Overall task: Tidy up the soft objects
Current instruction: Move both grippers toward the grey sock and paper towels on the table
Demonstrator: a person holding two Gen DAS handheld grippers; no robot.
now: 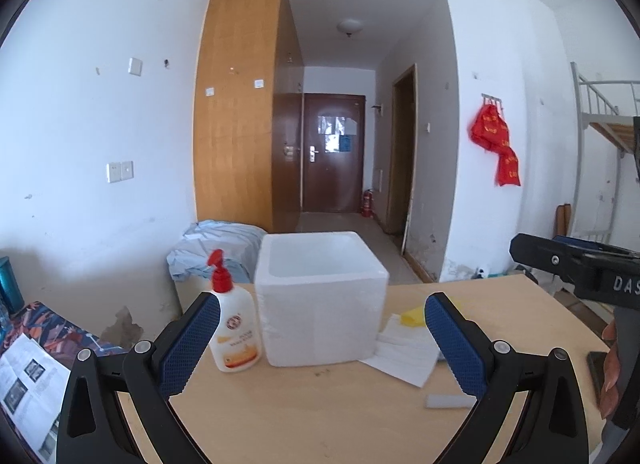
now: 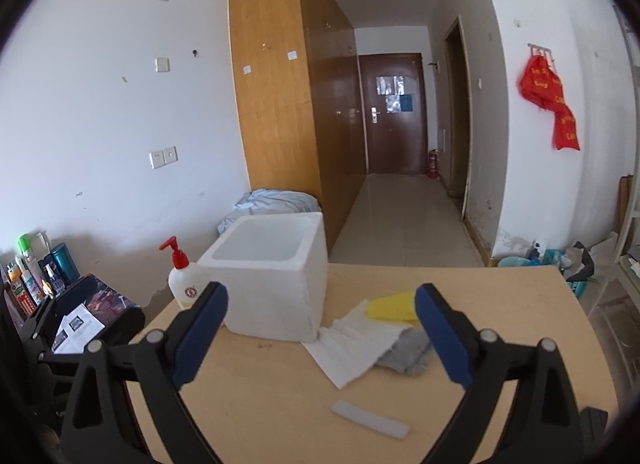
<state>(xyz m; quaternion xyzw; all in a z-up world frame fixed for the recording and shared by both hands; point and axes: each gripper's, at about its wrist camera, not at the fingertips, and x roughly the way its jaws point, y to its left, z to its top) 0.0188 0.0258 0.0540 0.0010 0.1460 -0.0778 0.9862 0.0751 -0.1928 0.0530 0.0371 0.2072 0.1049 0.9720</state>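
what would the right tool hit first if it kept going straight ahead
Probably the white cloth on the table; the right tool, open and empty, points slightly down at it. Depth is uncertain.

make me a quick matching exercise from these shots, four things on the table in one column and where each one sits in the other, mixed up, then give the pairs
Things:
1. pump bottle
2. yellow sponge
3. grey cloth
4. small grey strip

Places, as the right wrist view shows them:
A. partly under the white cloth, at its right edge
B. alone on bare tabletop, nearest the camera
C. close against the left side of the foam box
D. behind the white cloth, right of the foam box

Pairs: 1-C, 2-D, 3-A, 4-B
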